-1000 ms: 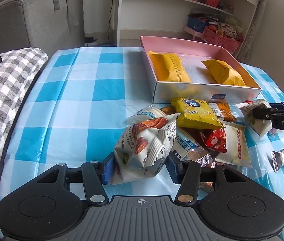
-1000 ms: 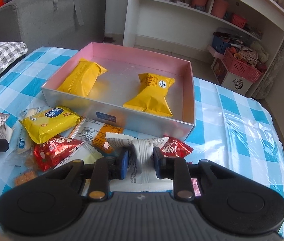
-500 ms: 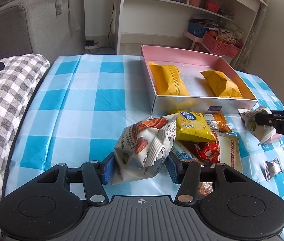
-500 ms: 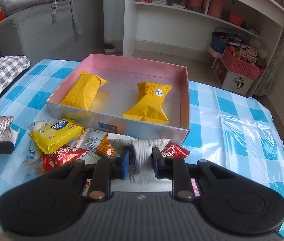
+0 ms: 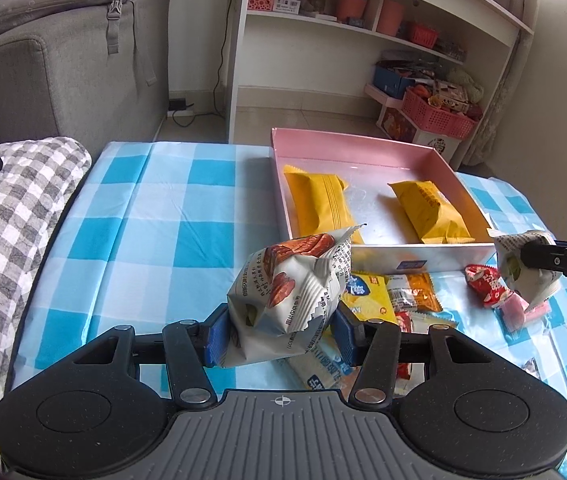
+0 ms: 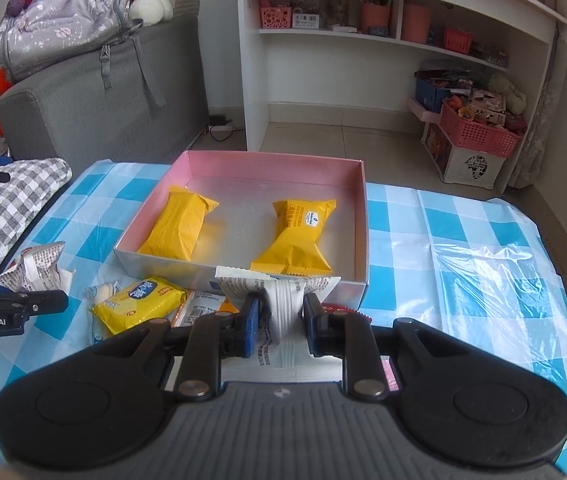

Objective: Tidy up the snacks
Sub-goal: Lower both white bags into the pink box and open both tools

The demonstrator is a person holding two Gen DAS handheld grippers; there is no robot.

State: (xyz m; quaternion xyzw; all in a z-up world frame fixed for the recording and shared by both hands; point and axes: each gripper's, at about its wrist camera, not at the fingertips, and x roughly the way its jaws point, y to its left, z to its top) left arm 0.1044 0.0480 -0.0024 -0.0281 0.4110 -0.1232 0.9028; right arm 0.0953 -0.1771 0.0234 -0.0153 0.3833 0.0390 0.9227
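1. Left wrist view: we have the left gripper [image 5: 279, 334] clamped on a white packet printed with brown nuts [image 5: 289, 300], its blue pads pressing both sides; the packet hangs clear of the blue-checked tablecloth [image 5: 155, 216], in front of the box's near left corner.
2. In the right wrist view, the right gripper [image 6: 281, 320] is pinched narrow on a second white packet [image 6: 281, 304], gripped by its crimped middle, just short of the near wall of the pink box [image 6: 363, 216].
3. We judge the step in hand to be carrying both packets over that near wall and setting them inside.
4. Two yellow packets [image 6: 181, 226] already lie in the box, one on the left and one on the right, well apart. We should aim for bare floor: the strip between them or the far half.
5. We should lift enough for the dangling lower edges to pass the rim; a snagged wrapper could push the light box along the cloth.
6. The nut packet is puffy and crumpled, so we keep the squeeze steady, not harder, to avoid crushing the contents.
7. We bring the grippers in side by side, each on its own side, so they do not collide.
8. The loose pile [image 5: 399, 300] in front of the box remains to sort afterwards.
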